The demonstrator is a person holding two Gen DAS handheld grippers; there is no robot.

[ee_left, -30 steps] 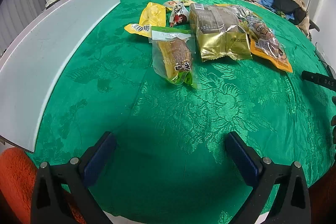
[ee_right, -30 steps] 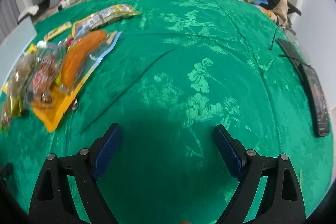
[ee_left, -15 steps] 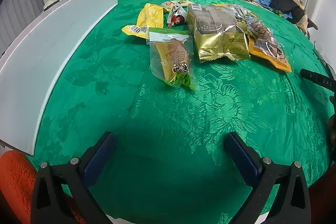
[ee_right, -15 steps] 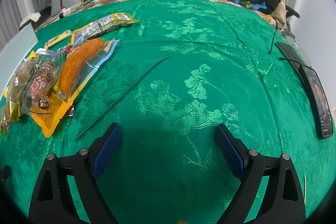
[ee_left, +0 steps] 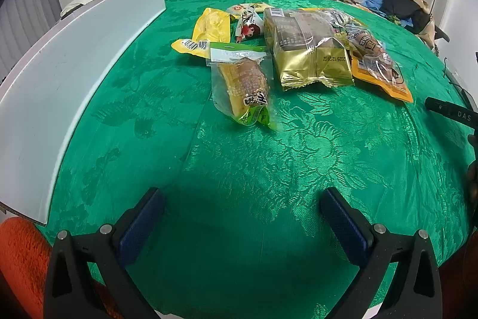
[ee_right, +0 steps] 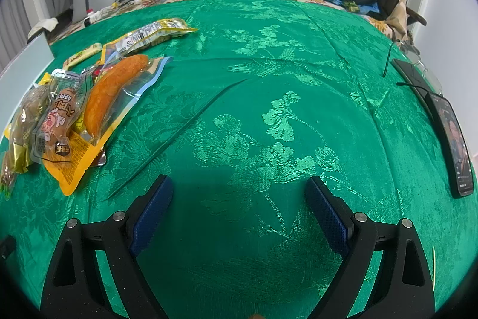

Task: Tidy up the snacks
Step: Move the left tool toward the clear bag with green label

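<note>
The left gripper hangs spread wide and empty over the green cloth, and the right gripper is likewise splayed, grasping nothing. The snacks lie in a loose pile on the cloth, and the gold packet serves as the landmark. Just left of it and nearer the left gripper lies a clear packet of corn. Behind that sits a yellow pouch. Right of the gold packet is an orange-backed sausage pack, partly overlapping it as far as the curved lens lets me judge. A white board lies far left of it. Far right of it, a phone rests at the cloth's edge.
</note>
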